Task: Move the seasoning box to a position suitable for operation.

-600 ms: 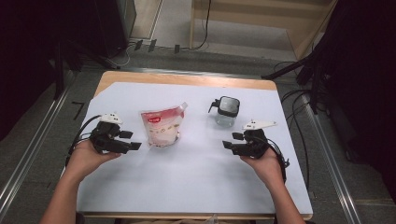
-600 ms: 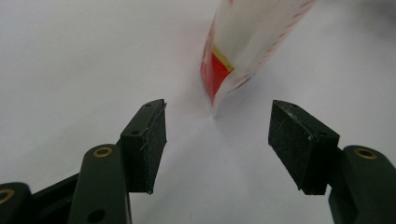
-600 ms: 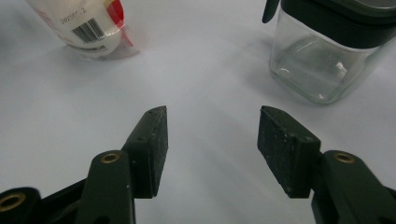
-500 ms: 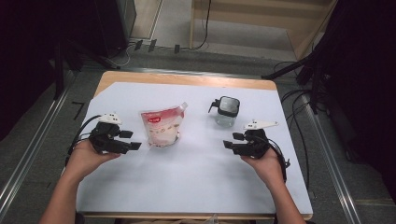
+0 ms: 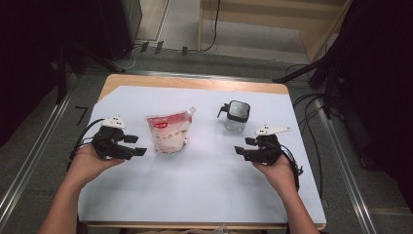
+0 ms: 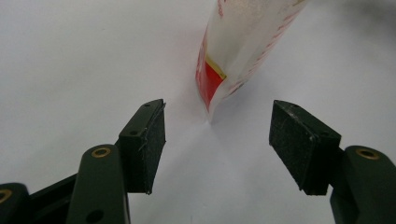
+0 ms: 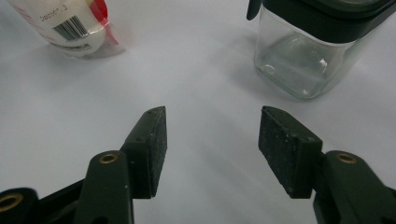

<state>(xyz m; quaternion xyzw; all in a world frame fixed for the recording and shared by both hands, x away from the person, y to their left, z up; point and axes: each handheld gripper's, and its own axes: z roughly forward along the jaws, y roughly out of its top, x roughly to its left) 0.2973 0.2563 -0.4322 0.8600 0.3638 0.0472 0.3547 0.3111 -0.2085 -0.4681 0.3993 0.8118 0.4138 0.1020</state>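
A wooden tabletop (image 5: 195, 82) is covered almost wholly by a white sheet (image 5: 204, 190), with a strip of bare wood left along the far edge. A grey floor (image 5: 44, 146) is seen on both sides, crossed by metal rails (image 5: 29, 161) running alongside. Black cables (image 5: 311, 105) are laid on the floor at the right. Beyond the far edge, a light wooden frame (image 5: 272, 14) is placed, and dark cabinets (image 5: 117, 24) are set at the far left. Dark drapery (image 5: 380, 73) is hung at the right. Even, soft light is cast from above.
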